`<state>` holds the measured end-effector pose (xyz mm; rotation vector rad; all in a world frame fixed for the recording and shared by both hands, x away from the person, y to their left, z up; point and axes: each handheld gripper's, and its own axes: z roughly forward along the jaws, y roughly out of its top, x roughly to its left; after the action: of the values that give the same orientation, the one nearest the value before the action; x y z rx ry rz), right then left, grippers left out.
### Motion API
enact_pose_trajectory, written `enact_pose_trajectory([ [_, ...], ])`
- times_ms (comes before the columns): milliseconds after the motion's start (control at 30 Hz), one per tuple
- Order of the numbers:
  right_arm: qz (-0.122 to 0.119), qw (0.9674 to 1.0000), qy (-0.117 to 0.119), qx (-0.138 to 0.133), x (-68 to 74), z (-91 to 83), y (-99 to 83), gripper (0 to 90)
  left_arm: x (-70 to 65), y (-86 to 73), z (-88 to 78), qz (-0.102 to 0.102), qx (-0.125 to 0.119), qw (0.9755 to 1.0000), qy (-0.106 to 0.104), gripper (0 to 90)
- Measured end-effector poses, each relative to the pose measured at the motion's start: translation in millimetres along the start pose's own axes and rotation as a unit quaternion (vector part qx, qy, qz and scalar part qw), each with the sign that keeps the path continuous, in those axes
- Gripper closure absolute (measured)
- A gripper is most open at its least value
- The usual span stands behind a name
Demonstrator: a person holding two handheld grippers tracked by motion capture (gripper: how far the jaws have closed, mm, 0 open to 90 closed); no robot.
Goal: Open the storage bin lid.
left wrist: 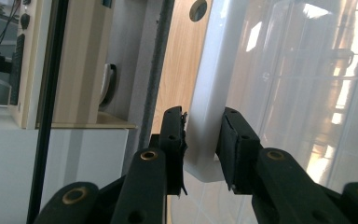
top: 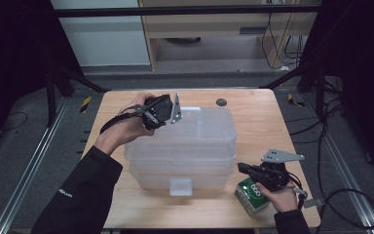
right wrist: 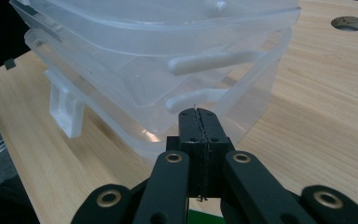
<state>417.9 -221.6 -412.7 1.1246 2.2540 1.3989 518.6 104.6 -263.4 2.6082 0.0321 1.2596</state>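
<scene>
Two clear plastic bins sit nested on the wooden table point(top: 258, 122); the upper bin point(top: 199, 129) rests in the lower bin point(top: 185, 171). My left gripper point(top: 168, 118) is at the upper bin's far left corner. In the left gripper view its pads point(left wrist: 175, 135) close on the white rim point(left wrist: 205, 121) of that bin, which fills the gap between them. My right gripper point(top: 241, 167) is shut with nothing in it, level at the stack's near right side. In the right gripper view its closed tips point(right wrist: 199, 114) stand just short of the lower bin's handle ridge point(right wrist: 193, 99).
A green box point(top: 252, 195) lies on the table under the right hand, near the front right corner. A white latch tab point(top: 180, 186) sticks out of the lower bin's front. A round hole point(top: 221, 102) marks the table's far side. Dark stands and cables surround the table.
</scene>
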Motion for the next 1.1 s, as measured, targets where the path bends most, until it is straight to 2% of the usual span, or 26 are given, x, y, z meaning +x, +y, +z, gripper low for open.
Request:
enact_pose_trajectory([
  [400, 0.004, 0.9991, 0.01, -0.041, 4.6, 4.4, 9.1, 90.0, 12.0, -1.7, 7.4, -0.019, -0.006, 0.9998, -0.009, 70.1],
  [700, 0.0, 0.9978, 0.017, -0.064, 11.1, 9.4, 22.8, 90.0, 14.0, -3.0, 7.5, -0.018, -0.007, 0.9997, -0.013, 69.9],
  [800, -0.006, 0.9981, 0.014, -0.06, 12.4, 11.9, 24.5, 90.0, 14.2, -3.5, 8.1, -0.02, -0.01, 0.9996, -0.017, 69.7],
  [933, -0.004, 0.9982, 0.013, -0.059, 12.0, 12.2, 24.2, 90.0, 14.7, -5.3, 6.8, -0.02, -0.014, 0.9997, -0.011, 67.4],
  [1100, -0.005, 0.9983, 0.013, -0.057, 12.1, 12.0, 24.2, 90.0, 14.5, -12.8, 1.3, -0.026, -0.045, 0.9983, -0.024, 56.7],
])
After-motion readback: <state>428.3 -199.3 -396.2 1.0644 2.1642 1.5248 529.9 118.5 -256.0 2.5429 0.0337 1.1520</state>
